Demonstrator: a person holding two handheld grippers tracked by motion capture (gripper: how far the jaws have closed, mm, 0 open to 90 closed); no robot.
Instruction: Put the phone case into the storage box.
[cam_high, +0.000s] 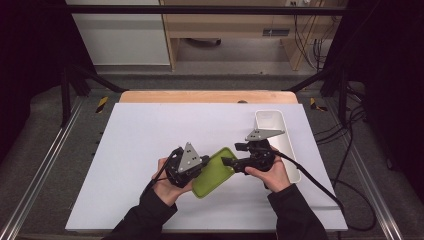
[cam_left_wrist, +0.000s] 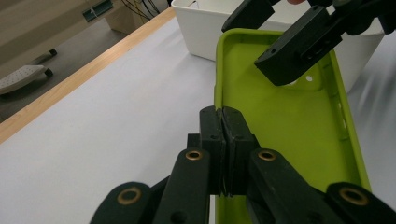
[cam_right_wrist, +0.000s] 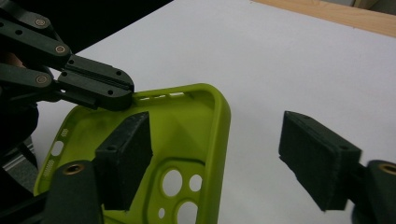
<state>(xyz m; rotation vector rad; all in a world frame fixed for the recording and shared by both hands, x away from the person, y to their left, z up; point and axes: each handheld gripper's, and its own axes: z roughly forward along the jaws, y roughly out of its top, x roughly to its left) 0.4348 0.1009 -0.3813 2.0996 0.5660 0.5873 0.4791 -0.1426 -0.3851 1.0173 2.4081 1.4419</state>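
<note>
A lime-green phone case (cam_high: 212, 172) lies tilted just above the white table cover, its hollow side up. My left gripper (cam_high: 204, 161) is shut on its long side wall; in the left gripper view the jaws (cam_left_wrist: 224, 126) pinch the rim of the case (cam_left_wrist: 289, 116). My right gripper (cam_high: 228, 162) stands open at the camera-hole end. In the right gripper view it (cam_right_wrist: 215, 135) straddles the case's side wall (cam_right_wrist: 224, 121), one jaw inside the hollow and the other outside over the table, neither touching.
A long white bin (cam_high: 272, 120) stands at the right of the table, just behind my right hand, and appears close behind the case as the white bin (cam_left_wrist: 201, 32). The white cover (cam_high: 150, 135) spreads left and forward; a wooden edge (cam_high: 200, 96) runs along the back.
</note>
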